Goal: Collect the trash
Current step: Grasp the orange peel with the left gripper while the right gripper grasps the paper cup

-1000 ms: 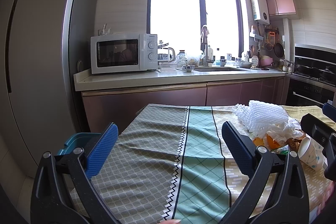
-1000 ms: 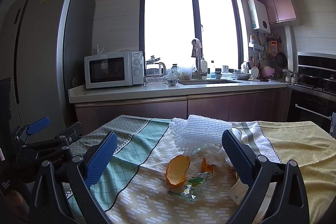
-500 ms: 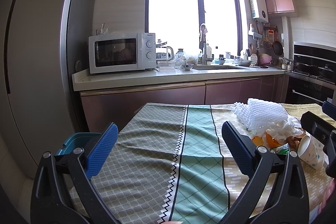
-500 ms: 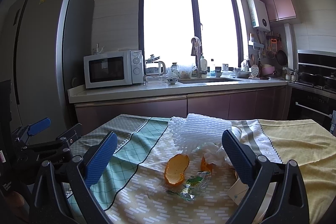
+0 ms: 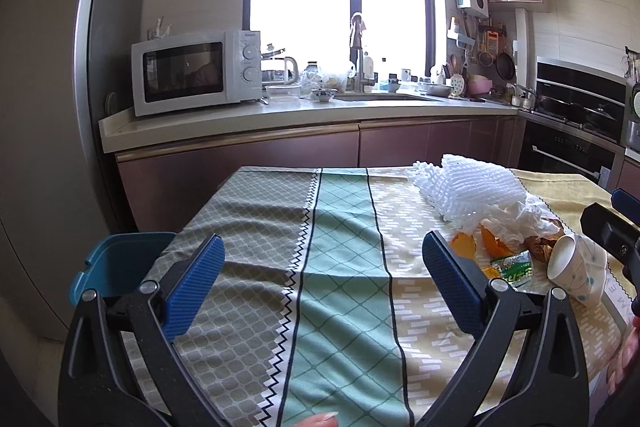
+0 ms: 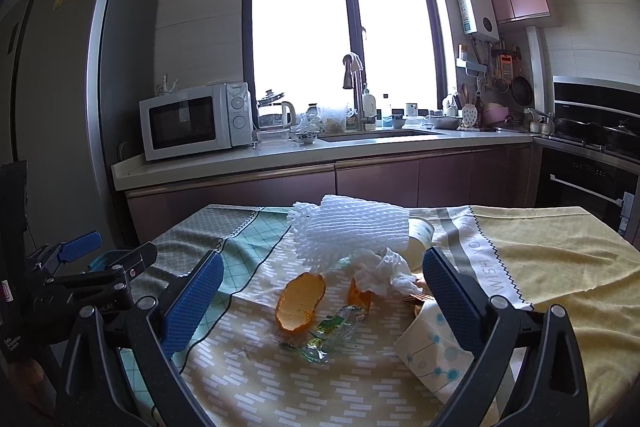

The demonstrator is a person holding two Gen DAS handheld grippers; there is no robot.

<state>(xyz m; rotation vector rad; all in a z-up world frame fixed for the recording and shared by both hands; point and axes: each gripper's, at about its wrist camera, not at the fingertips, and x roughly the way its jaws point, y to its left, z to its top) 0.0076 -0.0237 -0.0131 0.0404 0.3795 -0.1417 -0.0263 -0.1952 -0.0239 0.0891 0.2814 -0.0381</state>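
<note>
Orange peel point(image 6: 299, 301) btwn wide right gripper point(image 6: 323, 301) pads, prob. untouched.

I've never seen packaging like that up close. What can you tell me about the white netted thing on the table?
The white foam net looks like soft, spongy mesh, the sleeve kind used to cushion fruit. It lies on its side, bulging and rumpled, with a frayed open end toward the window. It rests on the tablecloth at the back of the trash pile, against a crumpled tissue and a paper cup. Neither gripper touches it.
</note>
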